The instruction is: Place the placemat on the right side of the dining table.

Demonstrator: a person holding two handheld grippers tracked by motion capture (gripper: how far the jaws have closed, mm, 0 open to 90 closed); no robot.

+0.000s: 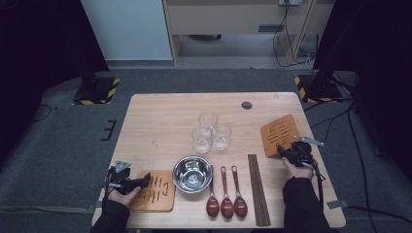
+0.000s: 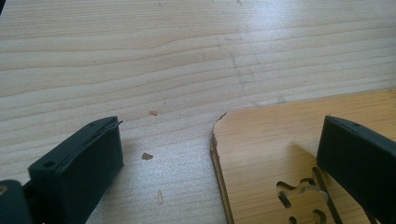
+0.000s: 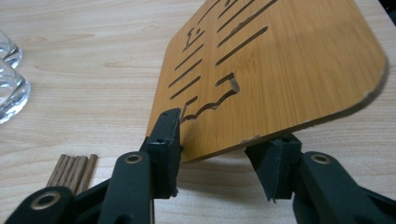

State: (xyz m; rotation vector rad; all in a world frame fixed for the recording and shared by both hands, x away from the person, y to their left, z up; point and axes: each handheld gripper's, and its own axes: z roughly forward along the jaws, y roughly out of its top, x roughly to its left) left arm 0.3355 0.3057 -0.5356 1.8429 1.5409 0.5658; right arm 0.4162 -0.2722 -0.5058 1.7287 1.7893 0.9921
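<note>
Table [image 1: 160,121]: holds all items listed.
Three glasses [image 1: 211,132]: centre, clustered, just touching one another; one far, two near.
Bowl [image 1: 192,174]: near of the glasses, just right of the left mat.
Three spoons [image 1: 226,193]: side by side, right of the bowl, handles pointing far, bowls near.
Chopsticks [image 1: 258,189]: bundle right of the spoons, running near to far.
Left mat [image 1: 156,190]: near left corner; left gripper [image 1: 127,182] on its left edge.
Right mat [image 1: 279,134]: right side, far of the chopsticks; right gripper [image 1: 291,154] at its near edge, one jaw above and one below.
</note>
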